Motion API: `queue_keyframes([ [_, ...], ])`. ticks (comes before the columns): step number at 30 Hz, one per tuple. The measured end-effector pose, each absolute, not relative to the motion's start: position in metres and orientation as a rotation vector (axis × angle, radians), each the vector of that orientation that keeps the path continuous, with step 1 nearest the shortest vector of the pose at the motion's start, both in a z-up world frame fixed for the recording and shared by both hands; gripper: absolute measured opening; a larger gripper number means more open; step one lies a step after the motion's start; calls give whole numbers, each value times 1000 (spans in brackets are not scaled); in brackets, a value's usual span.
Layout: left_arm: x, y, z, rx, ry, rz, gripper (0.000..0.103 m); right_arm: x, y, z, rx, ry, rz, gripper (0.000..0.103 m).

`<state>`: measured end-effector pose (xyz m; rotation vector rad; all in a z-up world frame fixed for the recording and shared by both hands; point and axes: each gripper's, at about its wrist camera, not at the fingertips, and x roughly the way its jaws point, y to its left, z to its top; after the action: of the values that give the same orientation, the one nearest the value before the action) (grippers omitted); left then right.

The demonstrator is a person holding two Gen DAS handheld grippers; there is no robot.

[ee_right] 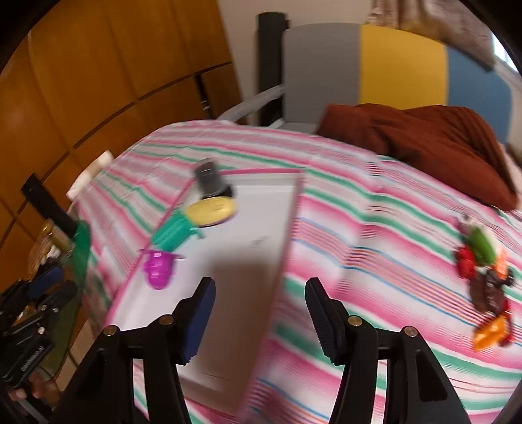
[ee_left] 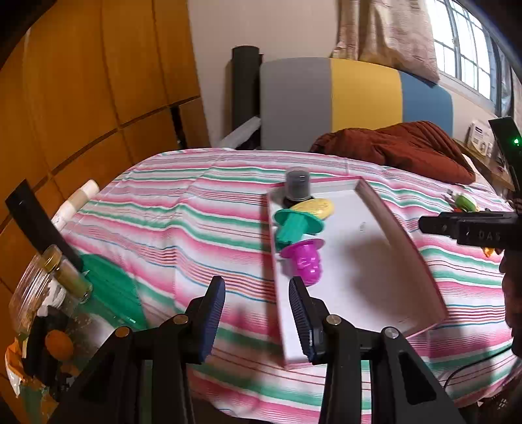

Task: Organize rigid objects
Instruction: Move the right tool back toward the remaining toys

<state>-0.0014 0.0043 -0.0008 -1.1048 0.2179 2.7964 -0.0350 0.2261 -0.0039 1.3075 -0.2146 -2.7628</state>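
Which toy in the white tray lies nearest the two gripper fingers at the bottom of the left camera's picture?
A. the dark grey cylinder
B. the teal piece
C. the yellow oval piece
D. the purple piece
D: in the left wrist view the purple piece lies closest to the fingers, with the teal piece, the yellow oval piece and the dark grey cylinder lined up beyond it along the white tray.

- Bed (ee_left: 202, 202): covered by a sheet striped pink, green and white.
- Headboard (ee_left: 355, 98), far end: panels of grey, yellow and blue.
- Wooden wardrobe (ee_left: 91, 81): left side.
- Window (ee_left: 466, 42): far right, admitting daylight; curtain (ee_left: 391, 29) beside it.
- Rust-brown blanket (ee_left: 401, 146): bunched near the headboard.
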Motion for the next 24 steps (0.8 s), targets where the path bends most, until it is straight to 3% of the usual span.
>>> queue_keyframes([
  [7, 0, 34, 3, -1076, 265, 2733, 41, -14, 299, 2, 1317, -283, -2913, 60],
  [13, 2, 63, 6, -1057, 296, 2665, 41, 8, 374, 6, 1305, -383, -3076, 72],
  [19, -1, 95, 7, -1057, 314, 2588, 41, 38, 459, -7, 1281, -654, -3267, 75],
  [24, -3, 132, 10, -1045, 306, 2482, 41, 67, 515, -15, 1231, -1091, -3348, 75],
])
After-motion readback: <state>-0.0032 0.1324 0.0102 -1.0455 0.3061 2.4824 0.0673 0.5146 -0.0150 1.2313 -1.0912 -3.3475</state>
